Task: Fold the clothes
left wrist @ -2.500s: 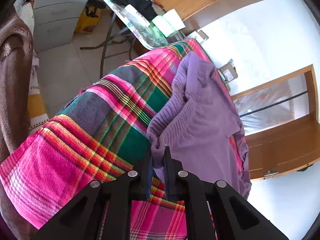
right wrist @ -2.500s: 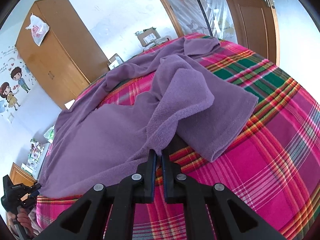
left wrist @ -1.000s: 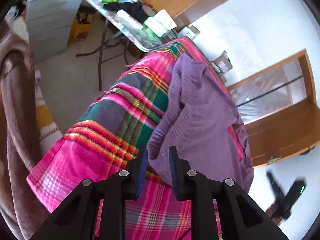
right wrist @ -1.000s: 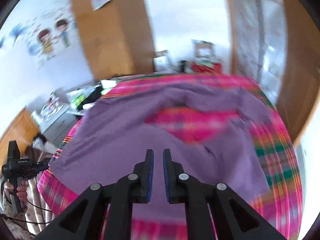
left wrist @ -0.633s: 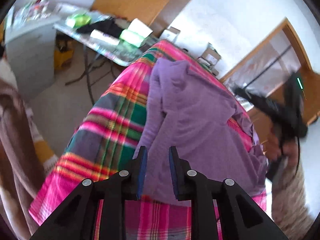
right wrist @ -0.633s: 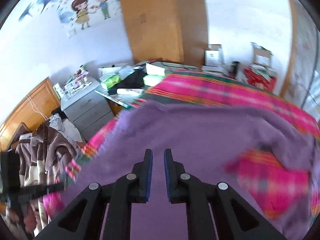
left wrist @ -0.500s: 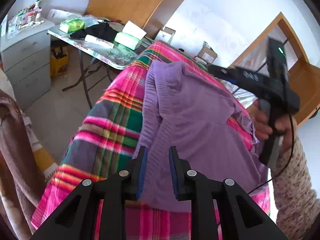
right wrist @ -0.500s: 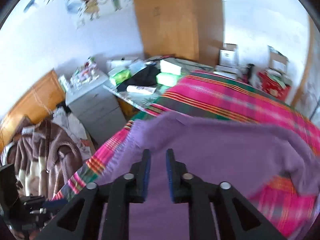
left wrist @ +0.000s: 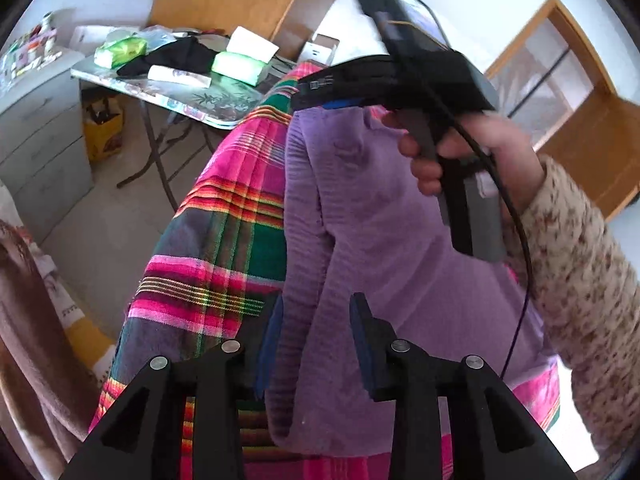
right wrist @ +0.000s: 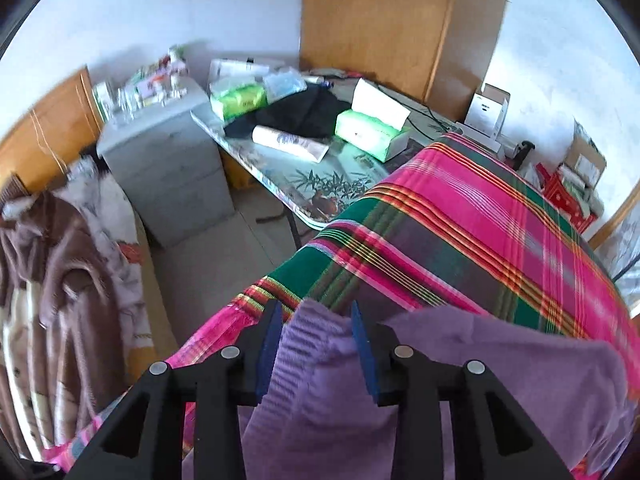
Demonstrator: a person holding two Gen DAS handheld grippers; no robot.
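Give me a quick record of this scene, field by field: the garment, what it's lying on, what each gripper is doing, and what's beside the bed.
garment: purple sweater, partly folded over itself
surface: plaid blanket on the bed
left gripper: jaws just opening, sweater edge between them, not pinched
right gripper: jaws just opening, ribbed sweater edge between them
right hand: holding its gripper over the sweater
beside bed: folding table with tissue packs, grey drawers

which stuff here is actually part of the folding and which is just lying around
Part of the job:
- purple garment
- plaid bedspread it lies on
- left gripper, jaws just opening, cloth between them
- right gripper, likewise

Lying about:
- green tissue packs
- black cloth
- folding table
- grey drawers
- brown coat
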